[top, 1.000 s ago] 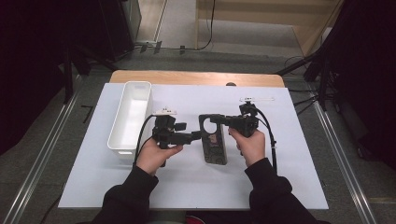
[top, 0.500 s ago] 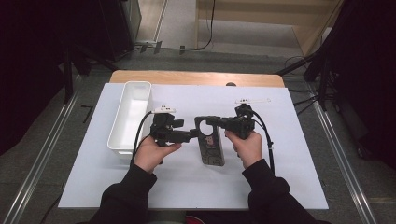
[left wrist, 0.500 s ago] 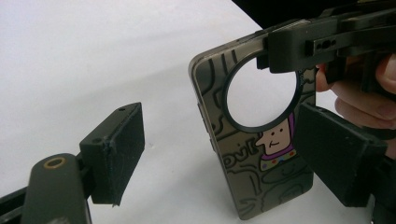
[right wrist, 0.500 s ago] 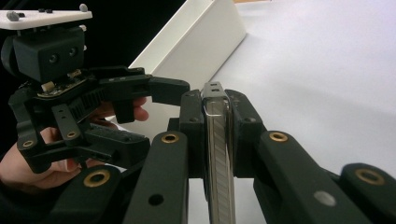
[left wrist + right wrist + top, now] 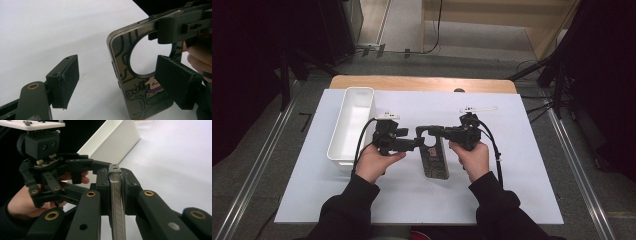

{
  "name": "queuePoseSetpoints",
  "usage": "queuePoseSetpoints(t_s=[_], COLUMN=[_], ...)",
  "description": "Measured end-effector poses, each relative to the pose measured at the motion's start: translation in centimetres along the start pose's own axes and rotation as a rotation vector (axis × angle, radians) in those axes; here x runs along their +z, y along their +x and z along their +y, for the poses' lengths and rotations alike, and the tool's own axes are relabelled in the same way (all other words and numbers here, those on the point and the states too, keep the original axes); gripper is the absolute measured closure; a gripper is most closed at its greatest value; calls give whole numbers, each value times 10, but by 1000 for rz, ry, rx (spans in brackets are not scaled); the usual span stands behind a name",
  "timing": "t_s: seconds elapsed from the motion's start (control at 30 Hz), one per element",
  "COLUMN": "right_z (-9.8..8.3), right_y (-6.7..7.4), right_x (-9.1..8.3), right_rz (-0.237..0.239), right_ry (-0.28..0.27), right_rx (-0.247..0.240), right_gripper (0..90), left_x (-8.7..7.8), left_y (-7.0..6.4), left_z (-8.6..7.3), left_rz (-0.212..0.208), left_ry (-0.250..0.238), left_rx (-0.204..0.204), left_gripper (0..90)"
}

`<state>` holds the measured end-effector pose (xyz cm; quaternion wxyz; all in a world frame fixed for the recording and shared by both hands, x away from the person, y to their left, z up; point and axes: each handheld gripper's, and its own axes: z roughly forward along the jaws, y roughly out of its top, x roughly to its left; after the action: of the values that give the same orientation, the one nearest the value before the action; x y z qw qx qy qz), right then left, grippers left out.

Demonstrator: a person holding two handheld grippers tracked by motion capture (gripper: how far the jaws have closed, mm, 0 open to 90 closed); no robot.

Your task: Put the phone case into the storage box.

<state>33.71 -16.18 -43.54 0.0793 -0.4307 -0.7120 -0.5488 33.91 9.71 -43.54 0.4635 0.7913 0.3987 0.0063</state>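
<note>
A dark patterned phone case point(image 5: 434, 157) with a round camera hole lies lengthwise mid-table. My right gripper point(image 5: 427, 131) is shut on its far end, and the right gripper view has the case's thin edge point(image 5: 117, 207) pinched between the pads of that gripper point(image 5: 116, 185). My left gripper point(image 5: 417, 144) comes in from the left. Its jaws have just been closing a little but stand open in the left gripper view point(image 5: 120, 82). The case's side edge point(image 5: 140, 90) is between them: one pad point(image 5: 63, 80) is well clear of the case, the other point(image 5: 177, 85) is in front of its face.
A long white bin point(image 5: 352, 125) stands left of the hands and appears behind the left gripper in the right gripper view point(image 5: 112, 142). A white sheet point(image 5: 512, 175) covers the table. A wooden edge point(image 5: 422, 82) runs along the back. Metal rails flank both sides.
The right gripper and the case have drifted slightly to the left. The left hand has stayed where it was.
</note>
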Motion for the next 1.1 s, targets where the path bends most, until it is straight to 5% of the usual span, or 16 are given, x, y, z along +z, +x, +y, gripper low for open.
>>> queuePoseSetpoints(t_s=[0.33,0.63,1.1], right_z=[-1,-2,-4], right_y=[6,10,15], right_x=[4,6,9], right_rz=[19,29,32], right_ry=[4,6,1], right_rx=[-8,-14,-36], right_gripper=[769,769,769], left_x=[1,4,3], left_y=[0,-1,-2], left_z=[0,0,2], left_rz=[16,12,5], left_ry=[10,66,68], left_rx=[-2,-24,-32], left_gripper=[284,448,602])
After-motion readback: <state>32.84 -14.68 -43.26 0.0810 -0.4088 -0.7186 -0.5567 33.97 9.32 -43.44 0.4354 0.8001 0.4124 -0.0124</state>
